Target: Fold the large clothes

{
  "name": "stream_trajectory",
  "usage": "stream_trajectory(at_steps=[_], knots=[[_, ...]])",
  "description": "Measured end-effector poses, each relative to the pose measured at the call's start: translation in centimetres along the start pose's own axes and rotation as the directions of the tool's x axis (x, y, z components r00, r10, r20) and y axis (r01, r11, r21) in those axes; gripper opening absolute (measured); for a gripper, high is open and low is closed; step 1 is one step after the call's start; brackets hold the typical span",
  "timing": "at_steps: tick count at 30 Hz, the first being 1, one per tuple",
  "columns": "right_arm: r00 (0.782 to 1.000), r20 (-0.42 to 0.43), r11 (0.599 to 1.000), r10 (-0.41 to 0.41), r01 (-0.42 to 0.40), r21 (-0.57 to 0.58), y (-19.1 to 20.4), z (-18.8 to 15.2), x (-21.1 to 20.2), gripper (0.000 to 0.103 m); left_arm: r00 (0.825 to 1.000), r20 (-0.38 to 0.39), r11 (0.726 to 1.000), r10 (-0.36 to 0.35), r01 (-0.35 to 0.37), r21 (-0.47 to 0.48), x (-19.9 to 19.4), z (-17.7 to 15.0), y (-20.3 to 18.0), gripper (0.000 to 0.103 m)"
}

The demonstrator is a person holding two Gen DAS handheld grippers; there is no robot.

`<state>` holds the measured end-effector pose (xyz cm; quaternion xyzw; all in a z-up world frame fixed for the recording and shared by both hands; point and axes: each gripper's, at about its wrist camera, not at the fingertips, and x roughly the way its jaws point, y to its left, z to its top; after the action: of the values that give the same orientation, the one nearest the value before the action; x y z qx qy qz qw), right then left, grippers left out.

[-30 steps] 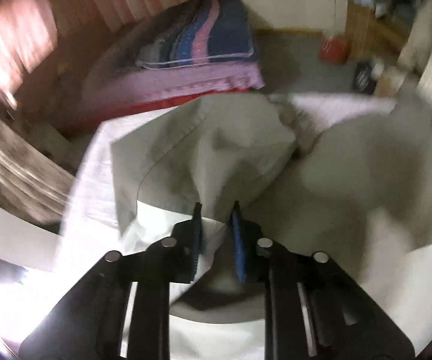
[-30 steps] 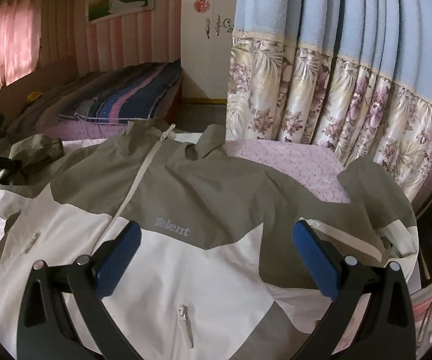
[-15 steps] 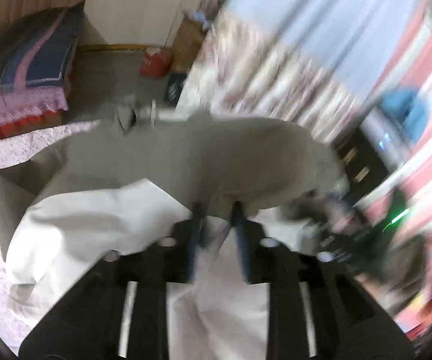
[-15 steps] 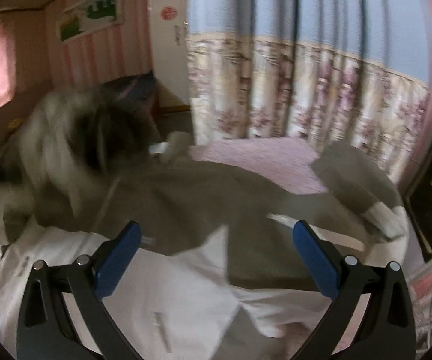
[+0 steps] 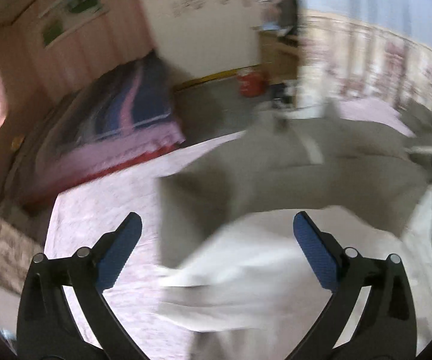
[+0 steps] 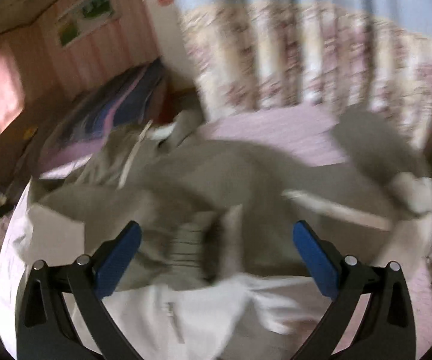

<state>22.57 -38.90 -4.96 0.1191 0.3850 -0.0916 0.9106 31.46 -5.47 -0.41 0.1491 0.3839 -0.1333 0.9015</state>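
A large grey and white jacket point(image 5: 290, 186) lies spread on a bed with a pink sheet point(image 5: 102, 210). Its left sleeve is folded across the chest, the cuff point(image 6: 189, 246) lying near the middle in the right wrist view. My left gripper point(image 5: 216, 240) is open and empty above the jacket's left side. My right gripper point(image 6: 216, 243) is open and empty above the jacket's point(image 6: 245, 174) front. The right sleeve point(image 6: 377, 150) lies out to the right. Both views are blurred by motion.
A second bed with a striped blue and pink cover point(image 5: 120, 114) stands beyond. A red container point(image 5: 250, 82) sits on the floor by the wall. Flowered curtains point(image 6: 305, 54) hang behind the bed on the right.
My left gripper, shut on the left sleeve, carried it across the jacket, then opened and let it go. The sleeve now lies over the chest. My right gripper stayed open.
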Motion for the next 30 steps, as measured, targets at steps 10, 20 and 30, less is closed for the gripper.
stream_trajectory(at_steps=[10,20,30], knots=[[0.998,0.027,0.994,-0.064,0.066,-0.089,2.4,-0.1,0.3,0.018,0.988,-0.136,0.986,-0.067,0.045,-0.160,7.2,-1.6,6.6,0.100],[0.912,0.128,0.890,-0.391,0.410,-0.201,-0.1,-2.6,-1.4,0.018,0.944,-0.253,0.973,-0.212,0.179,-0.145,13.3,-1.3,0.0,0.057],[0.981,0.120,0.958,-0.154,0.178,-0.226,4.4,-1.4,-0.9,0.018,0.981,-0.135,0.944,-0.137,0.088,-0.318,10.1,-3.0,7.5,0.004]])
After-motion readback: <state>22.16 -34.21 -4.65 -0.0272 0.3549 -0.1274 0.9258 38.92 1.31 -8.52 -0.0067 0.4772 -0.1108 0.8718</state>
